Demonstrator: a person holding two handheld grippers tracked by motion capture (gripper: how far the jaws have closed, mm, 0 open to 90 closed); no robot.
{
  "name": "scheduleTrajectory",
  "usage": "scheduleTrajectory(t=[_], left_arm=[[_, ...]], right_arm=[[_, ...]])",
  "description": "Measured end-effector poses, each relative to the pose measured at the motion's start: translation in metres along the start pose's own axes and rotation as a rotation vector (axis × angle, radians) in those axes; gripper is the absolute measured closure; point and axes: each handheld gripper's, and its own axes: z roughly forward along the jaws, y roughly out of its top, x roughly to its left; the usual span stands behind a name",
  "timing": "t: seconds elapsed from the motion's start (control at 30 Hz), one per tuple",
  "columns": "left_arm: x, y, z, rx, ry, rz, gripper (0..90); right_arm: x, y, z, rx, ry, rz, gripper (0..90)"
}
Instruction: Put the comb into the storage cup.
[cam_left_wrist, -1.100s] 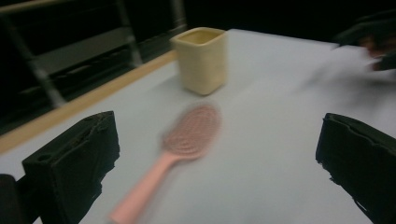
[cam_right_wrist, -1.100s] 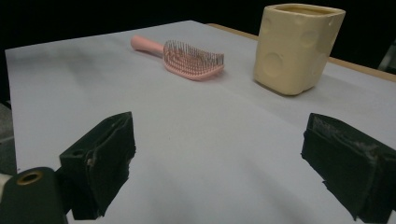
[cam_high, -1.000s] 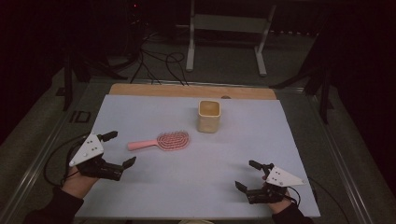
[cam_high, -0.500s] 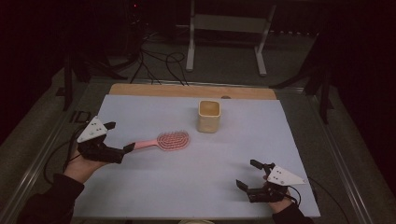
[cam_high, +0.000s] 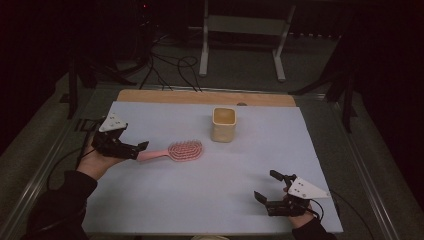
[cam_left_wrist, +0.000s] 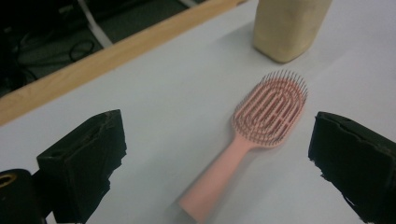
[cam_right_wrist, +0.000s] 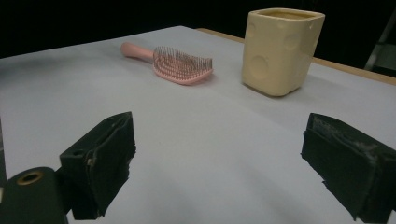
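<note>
The left gripper has its jaws wide apart, just closing a little, with the handle end of the pink hairbrush lying between them, not pressed. The brush rests flat on the pale blue table cover, bristles up (its head points toward the yellow cup, which stands near it). The right gripper rests on the near right of the cover, jaws open and holding nothing, well apart from the brush.

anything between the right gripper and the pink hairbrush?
No. In the high view, bare white table cover runs from the right gripper to the pink hairbrush; the right gripper view shows the same.
</note>
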Motion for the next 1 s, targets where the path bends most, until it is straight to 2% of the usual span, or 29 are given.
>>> scheduleTrajectory(t=[0.1,0.13,0.17,0.2,0.23,0.27,0.3,0.33,0.37,0.4,0.43,0.47,0.5,0.53,0.57,0.6,0.77,0.8,0.9,0.93,1.0], left_arm=[[0.006,0.000,0.009,0.045,0.012,-0.017,10.3],[0.008,0.000,0.011,0.049,0.013,-0.032,11.3],[0.010,0.000,0.012,0.048,0.018,-0.042,15.4],[0.012,0.000,0.016,0.069,0.024,-0.041,19.0],[0.014,-0.001,0.017,0.064,0.004,-0.069,19.2],[0.016,-0.001,0.019,0.061,-0.006,-0.095,26.0],[0.015,0.000,0.021,0.094,0.032,-0.072,34.3],[0.014,0.001,0.022,0.088,0.025,-0.070,34.4],[0.015,0.002,0.024,0.087,-0.004,-0.091,40.1],[0.013,0.004,0.026,0.116,0.030,-0.076,43.8],[0.014,0.005,0.028,0.114,0.024,-0.082,44.3],[0.015,0.006,0.030,0.120,0.001,-0.097,49.7],[0.013,0.007,0.032,0.140,0.037,-0.077,50.7],[0.013,0.009,0.033,0.141,0.033,-0.082,54.7],[0.014,0.010,0.034,0.145,0.008,-0.096,60.1],[0.013,0.012,0.036,0.160,0.026,-0.081,61.5],[0.014,0.016,0.041,0.189,0.005,-0.083,74.1],[0.013,0.016,0.042,0.191,0.012,-0.081,75.4],[0.016,0.014,0.044,0.208,0.004,-0.089,80.2],[0.016,0.014,0.045,0.215,-0.002,-0.093,84.6],[0.017,0.012,0.046,0.223,0.005,-0.091,87.0]], right_arm=[[0.000,0.000,0.001,0.001,0.003,0.003,9.3],[0.000,-0.001,0.001,0.002,0.000,-0.012,9.3],[0.001,-0.001,0.001,0.006,0.001,-0.012,9.3],[0.001,-0.001,0.001,0.008,0.006,-0.004,9.3],[0.001,-0.001,0.001,0.003,0.001,-0.007,9.3],[0.001,0.000,0.001,0.002,-0.002,-0.010,9.3],[0.000,0.000,0.000,-0.001,0.001,-0.001,9.4],[-0.001,-0.001,0.000,-0.003,0.000,0.005,9.4],[-0.001,-0.001,0.000,-0.003,-0.003,0.002,9.4],[-0.001,-0.001,0.000,-0.004,0.001,0.003,9.4],[-0.001,-0.001,0.000,-0.003,0.004,0.005,9.4],[-0.001,-0.001,0.001,-0.001,0.001,0.002,9.4],[-0.001,-0.001,0.000,-0.004,0.003,0.004,9.4],[0.000,0.000,0.000,-0.007,0.002,0.008,9.4],[-0.001,-0.001,0.000,-0.009,0.000,0.010,9.4],[-0.001,-0.001,0.000,-0.013,0.001,0.015,9.4],[-0.002,-0.001,0.000,-0.013,0.003,0.018,9.7],[-0.002,-0.001,-0.001,-0.013,0.001,0.012,12.3],[-0.002,-0.001,-0.001,-0.011,-0.004,0.014,12.4],[-0.002,0.000,-0.002,-0.024,-0.003,0.013,12.4],[-0.002,-0.001,-0.001,-0.021,-0.001,0.015,12.5]])
